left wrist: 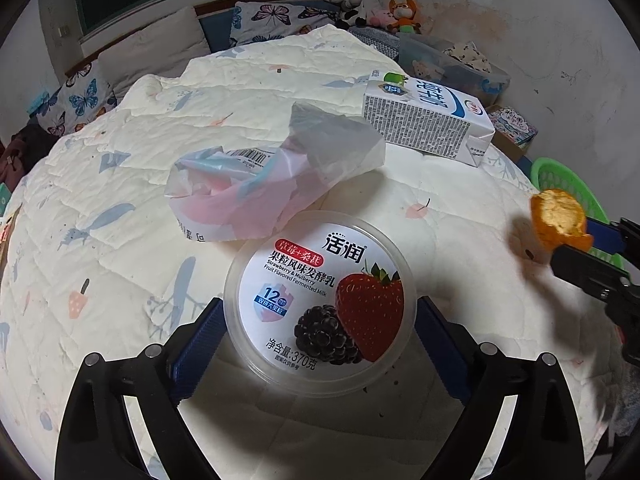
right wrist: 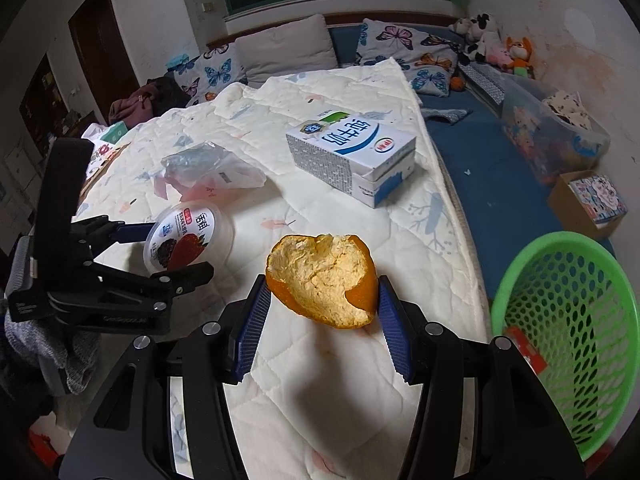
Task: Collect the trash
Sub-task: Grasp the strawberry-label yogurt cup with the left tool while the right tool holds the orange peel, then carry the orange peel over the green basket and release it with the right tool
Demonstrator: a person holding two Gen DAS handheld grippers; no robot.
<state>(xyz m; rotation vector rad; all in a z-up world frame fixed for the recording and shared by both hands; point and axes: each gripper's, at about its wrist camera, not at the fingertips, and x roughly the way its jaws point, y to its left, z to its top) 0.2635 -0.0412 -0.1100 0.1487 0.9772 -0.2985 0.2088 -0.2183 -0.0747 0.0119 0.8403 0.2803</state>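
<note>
On a bed's white quilt, the left tool stands released around a yogurt tub, pads apart from its rim. The right tool clenches an orange peel above the quilt, near the green basket.

On the quilt spread over the bed, the yogurt tub lies nearest the foot, between the pads of the left gripper, which stand apart from its rim on both sides. Just behind the tub lies a crumpled plastic bag, touching its far edge. Behind and to the right of the bag, the milk carton lies on its side near the quilt's right edge. The orange peel hangs above the quilt in the right gripper, right of the tub. A mesh basket stands beside the bed, further right, with a wrapper in it. Pillows and plush toys line the head end.
</note>
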